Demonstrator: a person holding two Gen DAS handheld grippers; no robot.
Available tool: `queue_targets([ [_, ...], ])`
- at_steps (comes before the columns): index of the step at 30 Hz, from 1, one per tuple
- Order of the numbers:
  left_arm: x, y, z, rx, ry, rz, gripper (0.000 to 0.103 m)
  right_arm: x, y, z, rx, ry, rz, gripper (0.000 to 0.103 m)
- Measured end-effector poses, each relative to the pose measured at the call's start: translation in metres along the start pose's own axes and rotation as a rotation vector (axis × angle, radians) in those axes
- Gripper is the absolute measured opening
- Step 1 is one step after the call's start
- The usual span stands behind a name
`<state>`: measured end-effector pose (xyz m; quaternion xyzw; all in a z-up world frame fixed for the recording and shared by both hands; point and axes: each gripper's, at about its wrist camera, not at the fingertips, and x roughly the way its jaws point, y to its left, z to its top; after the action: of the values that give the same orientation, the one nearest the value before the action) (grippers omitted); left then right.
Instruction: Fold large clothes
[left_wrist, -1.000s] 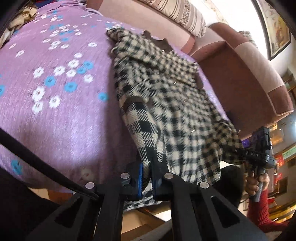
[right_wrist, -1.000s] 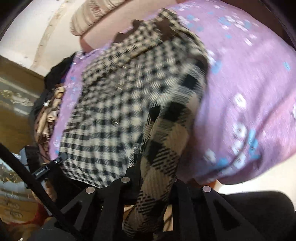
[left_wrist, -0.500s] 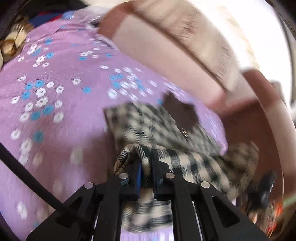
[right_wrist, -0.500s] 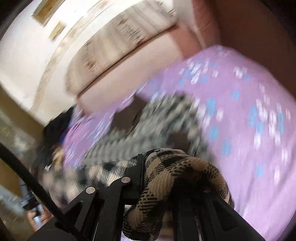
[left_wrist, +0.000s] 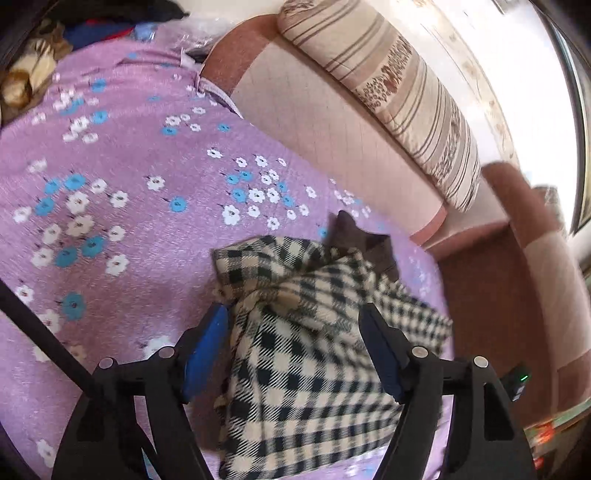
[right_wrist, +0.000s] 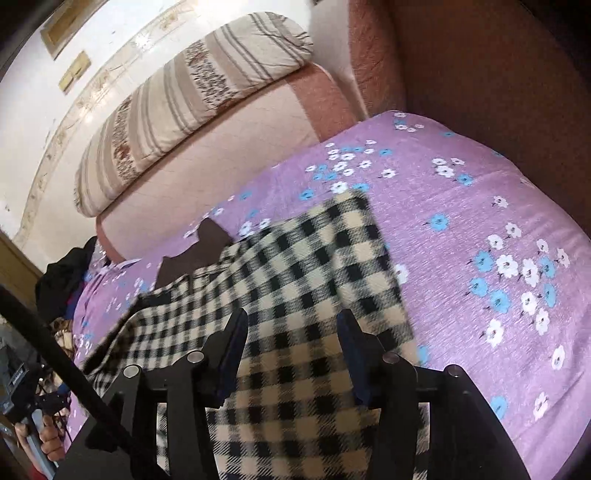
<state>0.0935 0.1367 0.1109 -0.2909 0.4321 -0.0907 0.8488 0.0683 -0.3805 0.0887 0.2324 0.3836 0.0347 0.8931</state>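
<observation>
Task status: judged from the present layout, one lengthwise fold of the checked garment (left_wrist: 303, 354) is complete. The garment lies doubled on the purple floral bedspread (left_wrist: 110, 229), its lower half laid over its upper half, with the brown collar (left_wrist: 354, 240) protruding at the far end. The folded edge near the left gripper (left_wrist: 293, 328) is bunched and needs smoothing. At least one further cross fold probably remains.

Gripper state: the left gripper stands wide apart over the cloth and holds nothing. The right gripper (right_wrist: 291, 332) is likewise spread wide above the garment and grips nothing.

Count: one garment, two grippers, one bedspread, one striped bolster (right_wrist: 184, 99) on the pink sofa back (left_wrist: 325, 125).
</observation>
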Motion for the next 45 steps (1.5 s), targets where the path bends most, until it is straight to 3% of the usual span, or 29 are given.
queue_targets([
  [5, 0.006, -0.038, -0.016, 0.256, -0.014, 0.057, 0.072, 0.014, 0.040, -0.016, -0.081, 0.050, 0.024, 0.055],
  [10, 0.018, -0.076, -0.041, 0.514, 0.003, 0.067, 0.072, 0.024, 0.070, -0.026, -0.137, 0.084, 0.057, 0.055],
  [12, 0.031, -0.089, -0.051, 0.620, 0.001, 0.127, 0.072, 0.028, 0.074, -0.030, -0.162, 0.091, 0.055, 0.055],
  [14, 0.050, -0.093, -0.051, 0.669, -0.012, 0.246, 0.072, 0.032, 0.074, -0.032, -0.176, 0.101, 0.050, 0.055],
  [15, 0.063, -0.091, -0.042, 0.671, -0.033, 0.335, 0.072, 0.035, 0.073, -0.033, -0.182, 0.110, 0.043, 0.055],
  [16, 0.070, -0.089, -0.035, 0.658, -0.043, 0.373, 0.072, 0.038, 0.073, -0.034, -0.186, 0.117, 0.036, 0.055],
  [19, 0.091, -0.057, 0.017, 0.476, -0.073, 0.534, 0.072, 0.047, 0.067, -0.034, -0.191, 0.137, 0.012, 0.055],
  [21, 0.092, -0.030, 0.045, 0.337, -0.056, 0.549, 0.072, 0.048, 0.061, -0.032, -0.175, 0.135, -0.001, 0.055],
  [23, 0.080, -0.013, 0.057, 0.258, -0.058, 0.529, 0.072, 0.046, 0.052, -0.028, -0.148, 0.127, -0.010, 0.055],
  [26, 0.048, 0.005, 0.053, 0.214, -0.062, 0.408, 0.072, 0.036, 0.036, -0.019, -0.096, 0.102, -0.013, 0.055],
  [31, 0.016, 0.029, 0.012, 0.148, 0.015, 0.237, 0.078, -0.003, 0.006, -0.010, 0.015, 0.031, -0.003, 0.061],
  [32, 0.011, 0.038, -0.002, 0.113, 0.041, 0.171, 0.079, -0.010, 0.002, -0.011, 0.033, 0.023, -0.001, 0.062],
  [35, 0.006, 0.050, -0.036, 0.061, 0.100, 0.059, 0.083, -0.036, -0.010, -0.022, 0.052, 0.000, -0.012, 0.066],
  [38, 0.011, 0.045, -0.061, 0.103, 0.141, -0.001, 0.085, -0.056, -0.022, -0.047, 0.055, 0.012, -0.040, 0.067],
  [41, 0.023, 0.032, -0.076, 0.146, 0.180, -0.015, 0.088, -0.069, -0.040, -0.074, 0.091, 0.037, -0.058, 0.068],
  [42, 0.032, 0.025, -0.080, 0.171, 0.208, 0.018, 0.085, -0.072, -0.045, -0.082, 0.109, 0.043, -0.063, 0.069],
  [44, 0.039, 0.011, -0.083, 0.262, 0.220, 0.130, 0.029, -0.073, -0.059, -0.096, 0.158, 0.062, -0.075, 0.070],
  [45, 0.040, 0.008, -0.082, 0.264, 0.259, 0.104, 0.007, -0.071, -0.064, -0.100, 0.177, 0.074, -0.082, 0.070],
])
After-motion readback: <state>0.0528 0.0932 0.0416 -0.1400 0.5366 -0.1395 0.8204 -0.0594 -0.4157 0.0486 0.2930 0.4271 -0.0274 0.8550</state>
